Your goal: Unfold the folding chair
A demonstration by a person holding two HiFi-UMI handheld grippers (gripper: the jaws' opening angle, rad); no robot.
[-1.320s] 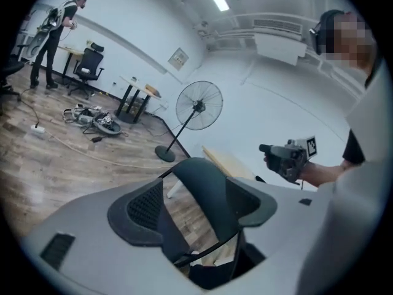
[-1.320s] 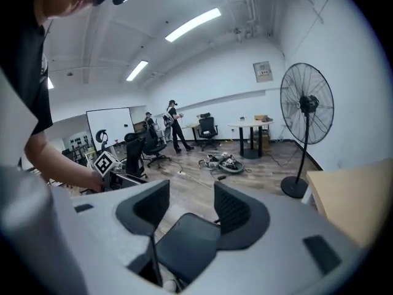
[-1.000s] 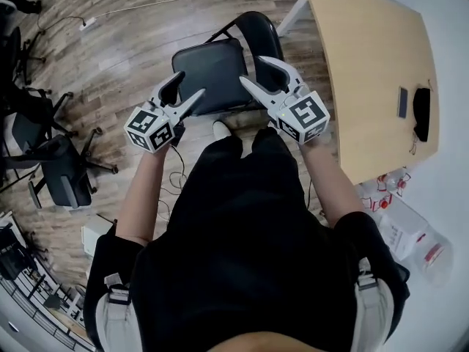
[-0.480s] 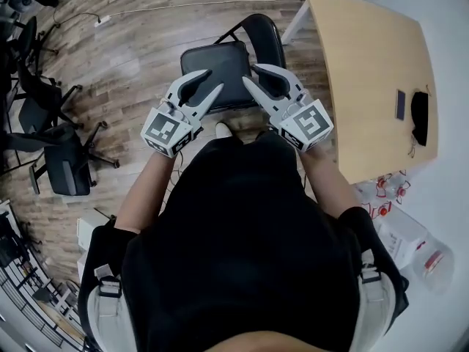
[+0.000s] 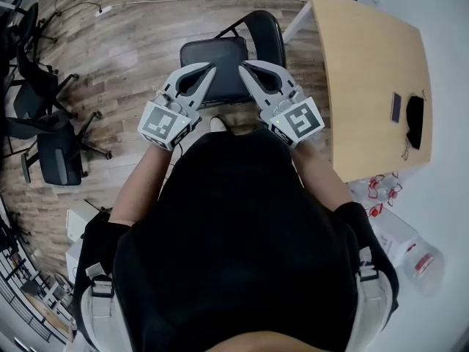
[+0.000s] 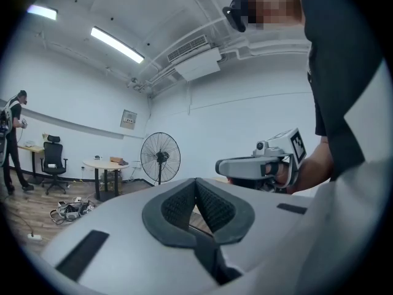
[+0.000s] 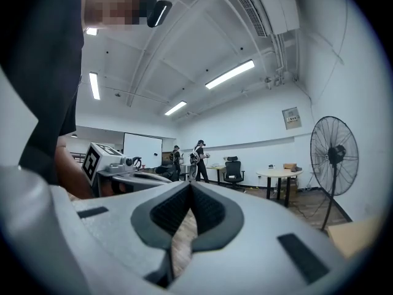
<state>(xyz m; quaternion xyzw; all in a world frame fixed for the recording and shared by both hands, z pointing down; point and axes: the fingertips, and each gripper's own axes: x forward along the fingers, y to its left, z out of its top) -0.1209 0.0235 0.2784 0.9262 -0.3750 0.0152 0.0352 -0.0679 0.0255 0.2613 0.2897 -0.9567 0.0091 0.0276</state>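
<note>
Black folding chair [image 5: 223, 53] just ahead of left gripper [image 5: 210, 70] and right gripper [image 5: 242, 70]: looks unfolded, done. Both just clamped closed, holding nothing.

Wood planks are covering the floor [image 5: 124, 64], with a pale tabletop [image 5: 366, 86] standing at the right and black office chairs [image 5: 51, 156] crowding the left. White walls [image 6: 73, 97] are enclosing the room. Strip lights [image 6: 116, 45] are glowing on the ceiling [image 6: 153, 11], and a pedestal fan [image 6: 160, 157] is standing beside a round table [image 6: 105, 164].
</note>
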